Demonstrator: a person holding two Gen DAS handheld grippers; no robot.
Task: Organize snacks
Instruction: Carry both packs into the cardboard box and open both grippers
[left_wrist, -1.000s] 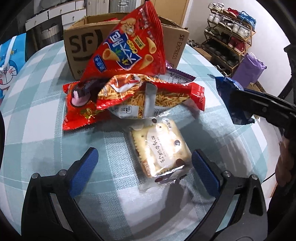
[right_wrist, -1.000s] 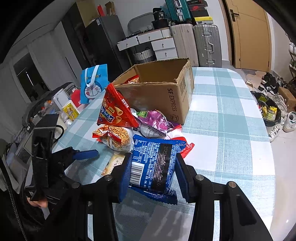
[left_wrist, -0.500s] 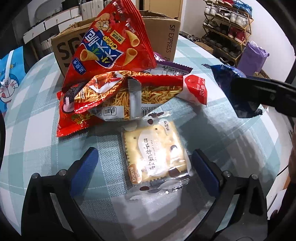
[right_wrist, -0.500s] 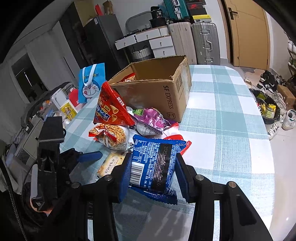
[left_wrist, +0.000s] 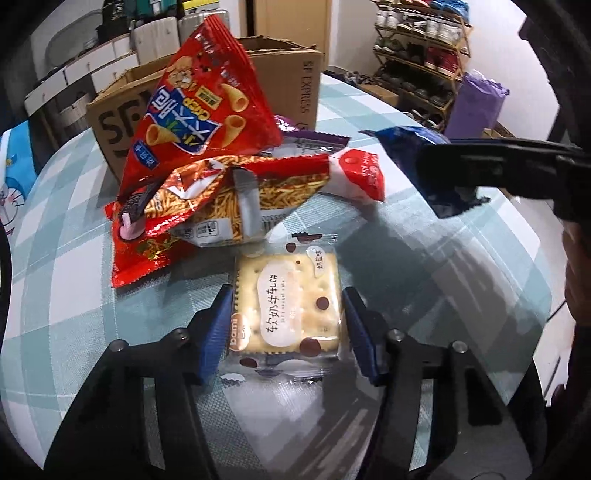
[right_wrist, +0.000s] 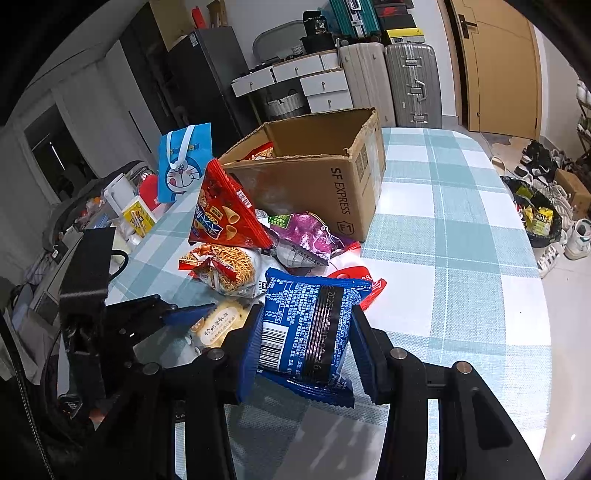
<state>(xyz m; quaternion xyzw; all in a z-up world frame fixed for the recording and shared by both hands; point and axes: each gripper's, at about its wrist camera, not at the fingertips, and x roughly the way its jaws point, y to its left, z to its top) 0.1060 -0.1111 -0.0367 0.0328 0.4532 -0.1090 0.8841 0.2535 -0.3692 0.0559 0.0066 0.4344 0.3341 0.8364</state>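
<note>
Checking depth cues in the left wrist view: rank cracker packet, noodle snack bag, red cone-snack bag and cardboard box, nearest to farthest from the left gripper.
1. Cracker packet: between the left gripper's pads.
2. Noodle snack bag: just beyond it, lying on the table.
3. Red cone-snack bag: behind the noodles, propped upright.
4. Cardboard box: at the back, behind the cone bag.

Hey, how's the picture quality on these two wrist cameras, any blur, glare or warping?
Left wrist: motion-smeared tablecloth, cracker packet sharp, glare near the lower edge. Right wrist: crisp, blue packet readable. Both bend at the edges.
</note>
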